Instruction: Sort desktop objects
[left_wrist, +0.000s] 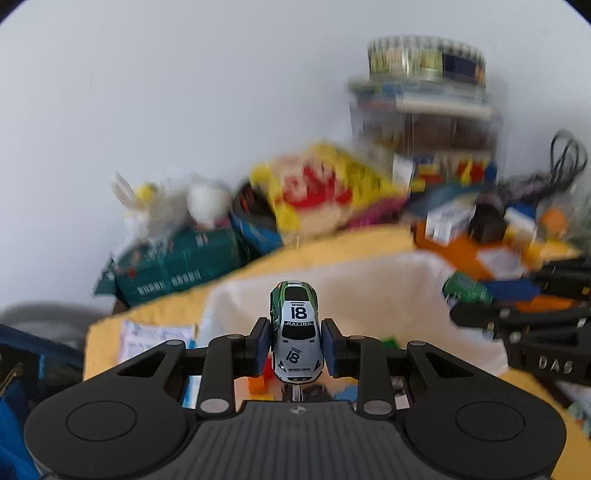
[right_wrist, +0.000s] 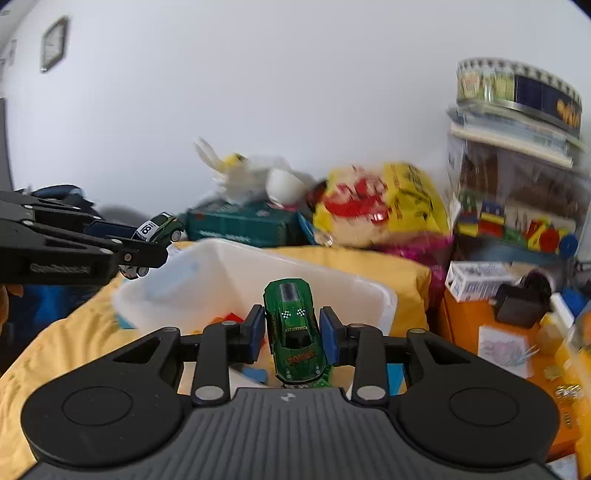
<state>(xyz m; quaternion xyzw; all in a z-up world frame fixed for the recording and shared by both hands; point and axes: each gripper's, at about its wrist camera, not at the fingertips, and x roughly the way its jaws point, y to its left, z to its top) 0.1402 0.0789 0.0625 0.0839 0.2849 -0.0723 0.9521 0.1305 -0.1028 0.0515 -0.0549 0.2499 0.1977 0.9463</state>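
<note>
You hold a white-and-green toy racing car (left_wrist: 296, 332) numbered 18 in black, and a dark green toy car (right_wrist: 294, 332) with orange lettering, over a yellow cloth (right_wrist: 66, 343) and white plastic bin (right_wrist: 384, 295).

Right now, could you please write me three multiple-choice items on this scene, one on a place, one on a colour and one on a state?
1. Where does the white bin stand?
A. on the yellow cloth
B. on top of the round tin
C. on the teal box

2. What colour is the car marked POWER?
A. red
B. green
C. blue

3. How is the number 18 car held?
A. lying loose in the bin
B. standing on the teal box
C. clamped between the pads of the left gripper

Answers:
1 A, yellow cloth shows around the bin.
2 B, its body is green, held in the right gripper.
3 C, both blue pads press on its sides, clear of the cloth.
</note>
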